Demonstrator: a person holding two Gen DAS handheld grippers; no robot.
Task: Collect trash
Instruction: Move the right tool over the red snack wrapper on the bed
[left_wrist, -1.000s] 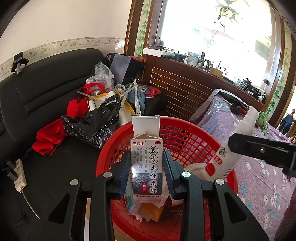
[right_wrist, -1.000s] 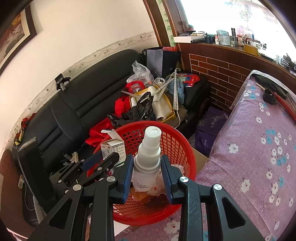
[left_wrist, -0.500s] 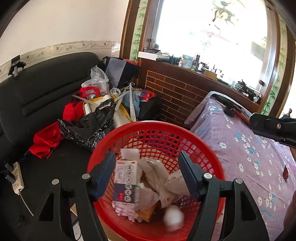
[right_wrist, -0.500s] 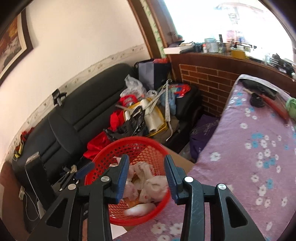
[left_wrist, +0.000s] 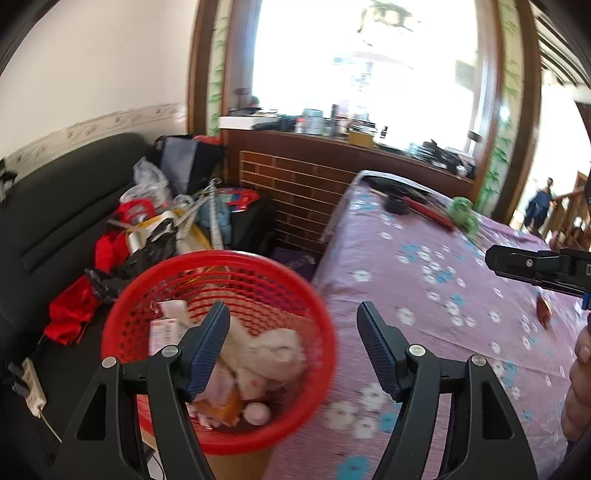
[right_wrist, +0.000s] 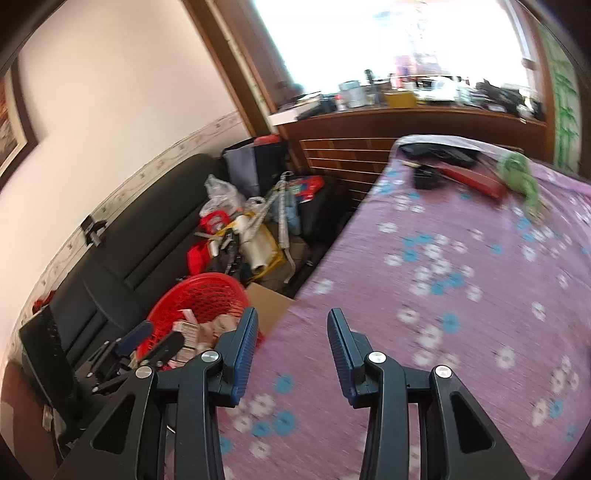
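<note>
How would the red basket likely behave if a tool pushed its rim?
The red basket looks like thin plastic mesh, so probably light and somewhat flexible. It seems to sit on a cardboard box beside the bed, so a rim push might slide or tip it, though the trash inside adds weight.

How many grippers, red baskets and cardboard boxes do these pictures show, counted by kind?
grippers: 2 (left gripper, right gripper)
red basket: 1
cardboard box: 1
Total: 4
</note>
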